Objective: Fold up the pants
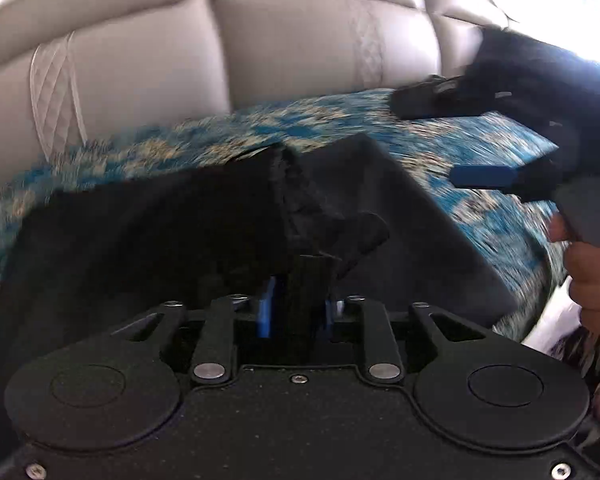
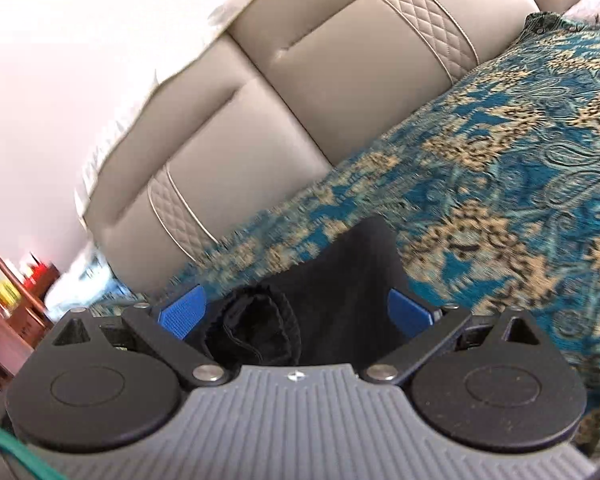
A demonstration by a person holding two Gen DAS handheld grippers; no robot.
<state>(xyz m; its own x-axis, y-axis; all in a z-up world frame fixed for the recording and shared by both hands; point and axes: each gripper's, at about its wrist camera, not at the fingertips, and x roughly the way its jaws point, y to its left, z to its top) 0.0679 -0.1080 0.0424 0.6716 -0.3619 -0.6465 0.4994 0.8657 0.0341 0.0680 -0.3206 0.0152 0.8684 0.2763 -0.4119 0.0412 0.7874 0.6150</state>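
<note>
Black pants (image 1: 180, 216) lie on a blue and tan patterned bedspread (image 1: 340, 116). My left gripper (image 1: 298, 304) is shut on a bunched fold of the pants, and the cloth rises to its blue pads. My right gripper shows in the left wrist view (image 1: 460, 140) at the right, open, above the bedspread beside the pants. In the right wrist view my right gripper (image 2: 296, 312) stands open, its blue pads (image 2: 182, 312) wide apart. A rolled black edge of the pants (image 2: 260, 328) lies between them, not clamped.
A beige padded headboard (image 1: 260, 48) stands behind the bed and also shows in the right wrist view (image 2: 300, 92). The bedspread (image 2: 520, 160) spreads to the right. A wooden shelf with small items (image 2: 16, 292) is at far left. The person's hand (image 1: 592, 276) holds the right gripper's handle.
</note>
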